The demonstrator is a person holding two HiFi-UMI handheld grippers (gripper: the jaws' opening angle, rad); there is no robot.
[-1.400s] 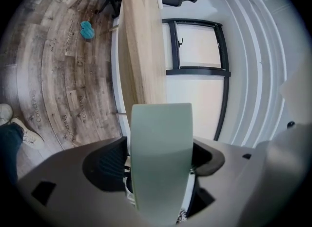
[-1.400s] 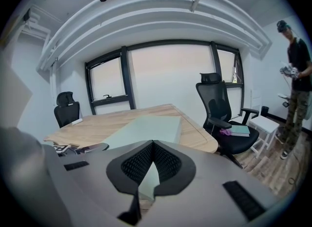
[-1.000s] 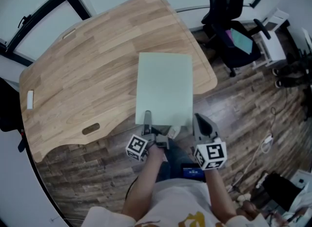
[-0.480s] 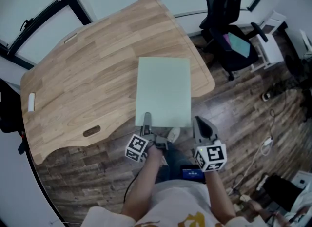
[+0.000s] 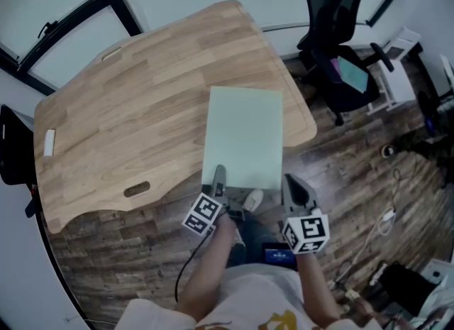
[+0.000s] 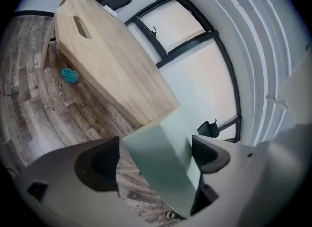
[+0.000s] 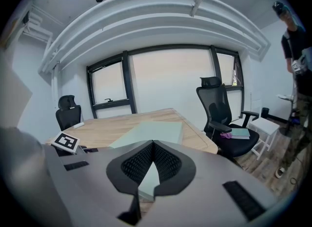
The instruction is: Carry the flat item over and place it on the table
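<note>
A pale green flat board (image 5: 245, 137) lies on the wooden table (image 5: 128, 123), its near end reaching past the table's near edge. My left gripper (image 5: 218, 177) is at the board's near left corner. In the left gripper view the board (image 6: 165, 162) sits between the jaws of that gripper (image 6: 155, 143). These jaws have just been opening and stand wide, with floor showing beside the left one. My right gripper (image 5: 292, 183) hangs just right of the board's near right corner. Its tips (image 7: 153, 144) meet, and the board (image 7: 151, 131) lies ahead on the table (image 7: 107, 128).
A black office chair (image 5: 340, 45) stands off the table's right end, with a white side table (image 5: 401, 62) beyond it. A small white item (image 5: 48, 143) and a cable slot (image 5: 136, 189) are at the table's left. A person (image 7: 295, 35) stands at far right.
My left gripper has rolled a little at the board's near left corner. The board stays on the table and my right gripper has kept still. The head view has shifted slightly.
</note>
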